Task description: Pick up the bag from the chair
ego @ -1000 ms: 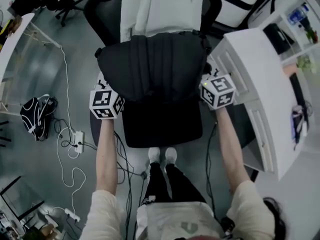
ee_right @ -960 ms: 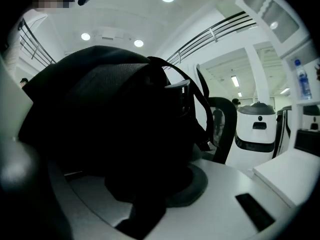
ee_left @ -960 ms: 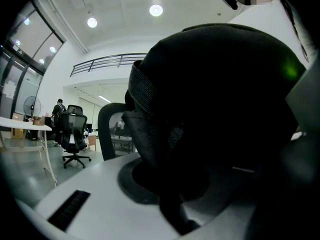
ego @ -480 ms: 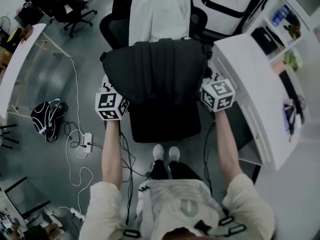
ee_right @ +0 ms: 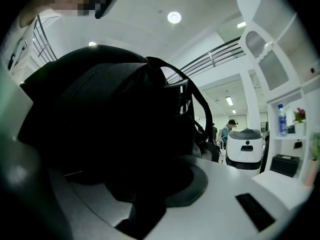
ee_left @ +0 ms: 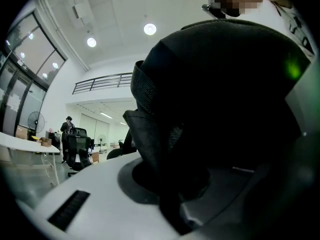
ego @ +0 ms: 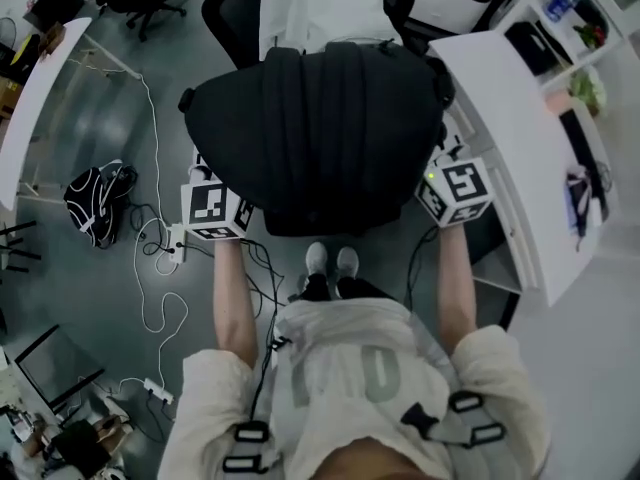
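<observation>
The black bag (ego: 315, 128) hangs between the two claws, over the chair (ego: 222, 23), and it hides the seat. The left claw (ee_left: 172, 204) is clamped on a fold of its fabric at one lower edge, and the right claw (ee_right: 140, 206) on a fold at the opposite edge. I judge this two-sided hold keeps the wide, soft load level. The cloth looks coarse and matte, the body rounded with stitched ribs, and a strap (ee_right: 200, 104) loops out.
</observation>
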A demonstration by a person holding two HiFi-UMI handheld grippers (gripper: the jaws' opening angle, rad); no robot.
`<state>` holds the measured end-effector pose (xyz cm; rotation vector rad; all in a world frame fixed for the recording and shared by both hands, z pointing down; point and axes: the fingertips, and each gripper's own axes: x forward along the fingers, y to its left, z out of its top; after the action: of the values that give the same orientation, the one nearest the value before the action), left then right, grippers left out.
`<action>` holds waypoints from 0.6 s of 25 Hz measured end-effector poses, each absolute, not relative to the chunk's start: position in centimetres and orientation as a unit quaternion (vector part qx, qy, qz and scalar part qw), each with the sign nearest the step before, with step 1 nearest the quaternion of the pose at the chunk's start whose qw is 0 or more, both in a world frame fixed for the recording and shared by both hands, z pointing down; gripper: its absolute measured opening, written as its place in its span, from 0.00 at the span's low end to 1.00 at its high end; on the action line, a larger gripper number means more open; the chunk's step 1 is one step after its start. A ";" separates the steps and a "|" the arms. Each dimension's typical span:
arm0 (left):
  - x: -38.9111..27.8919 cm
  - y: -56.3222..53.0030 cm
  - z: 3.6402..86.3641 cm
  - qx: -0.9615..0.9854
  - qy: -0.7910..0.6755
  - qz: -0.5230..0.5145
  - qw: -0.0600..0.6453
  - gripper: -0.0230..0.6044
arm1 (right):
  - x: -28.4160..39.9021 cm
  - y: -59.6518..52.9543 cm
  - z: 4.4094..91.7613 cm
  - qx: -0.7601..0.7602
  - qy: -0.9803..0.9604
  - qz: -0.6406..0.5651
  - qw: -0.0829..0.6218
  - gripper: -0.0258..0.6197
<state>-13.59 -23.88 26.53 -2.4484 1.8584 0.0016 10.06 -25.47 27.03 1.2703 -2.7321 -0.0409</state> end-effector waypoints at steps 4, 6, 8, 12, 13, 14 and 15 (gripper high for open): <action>-13.4 -21.1 26.3 -0.793 0.608 0.000 0.034 0.06 | 10.2 -22.8 26.6 0.421 -0.905 -0.010 0.055 0.16; -13.1 -20.0 26.5 -0.790 0.612 0.002 0.030 0.06 | 10.5 -21.9 26.4 0.419 -0.906 -0.013 0.055 0.16; -12.9 -19.2 26.7 -0.788 0.615 0.005 0.026 0.06 | 10.8 -21.1 26.4 0.417 -0.907 -0.013 0.053 0.16; -12.3 -18.1 26.3 -0.788 0.615 0.008 0.032 0.06 | 11.3 -19.8 26.4 0.421 -0.906 -0.007 0.043 0.16; -12.2 -17.9 26.2 -0.788 0.615 0.008 0.032 0.06 | 11.3 -19.5 26.4 0.423 -0.905 -0.006 0.041 0.16; -12.2 -17.5 26.1 -0.788 0.615 0.008 0.032 0.06 | 11.4 -19.1 26.5 0.424 -0.905 -0.004 0.040 0.16; -12.1 -17.2 26.2 -0.787 0.616 0.008 0.031 0.06 | 11.5 -18.8 26.7 0.424 -0.905 -0.002 0.040 0.16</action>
<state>-12.11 -17.19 26.16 -2.4253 1.8970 0.0251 11.47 -18.83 26.67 1.3009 -2.7725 -0.0054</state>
